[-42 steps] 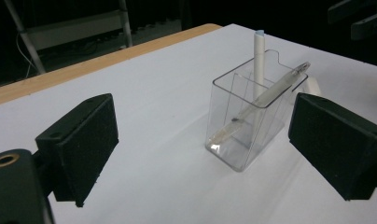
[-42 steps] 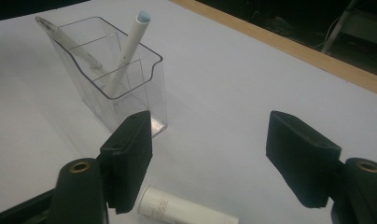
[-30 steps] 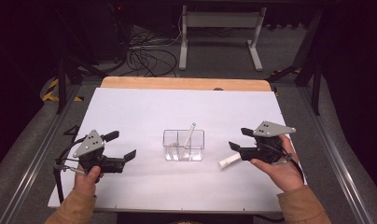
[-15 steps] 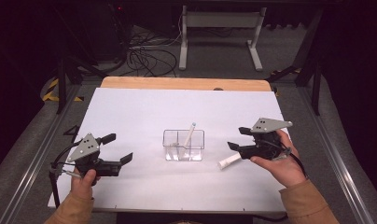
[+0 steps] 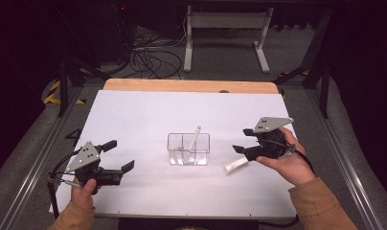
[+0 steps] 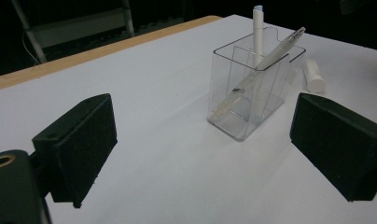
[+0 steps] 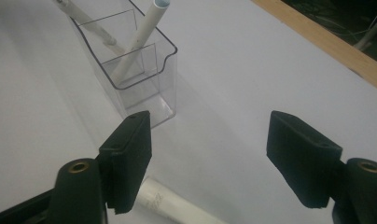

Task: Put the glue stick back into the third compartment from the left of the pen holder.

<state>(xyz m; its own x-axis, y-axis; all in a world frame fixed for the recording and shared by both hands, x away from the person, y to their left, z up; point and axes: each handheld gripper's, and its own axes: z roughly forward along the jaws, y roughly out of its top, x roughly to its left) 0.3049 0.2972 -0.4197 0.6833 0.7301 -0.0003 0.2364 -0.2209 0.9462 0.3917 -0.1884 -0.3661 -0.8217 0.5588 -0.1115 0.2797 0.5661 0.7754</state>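
Just right of the clear organizer (image 5: 188,149), the white tube (image 5: 235,166) lies flat on the desk (image 5: 134,115) beneath the right gripper (image 5: 240,151), jaws spread and empty; light, stiff, probably roll-prone, best pinched mid-length.

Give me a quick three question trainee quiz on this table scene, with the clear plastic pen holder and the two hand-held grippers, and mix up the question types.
1. True or false: the white cylindrical tube lies on the white table cover, outside the clear plastic two-compartment holder.
2. How many pens lean inside the holder? A) none B) two C) four
3. Fill in: the right gripper has its jaws ____, nothing pressed between them.

Key:
1. True. In the right gripper view the tube lies below the jaws.
2. B: a white pen and a clear pen.
3. Open, like the left gripper.
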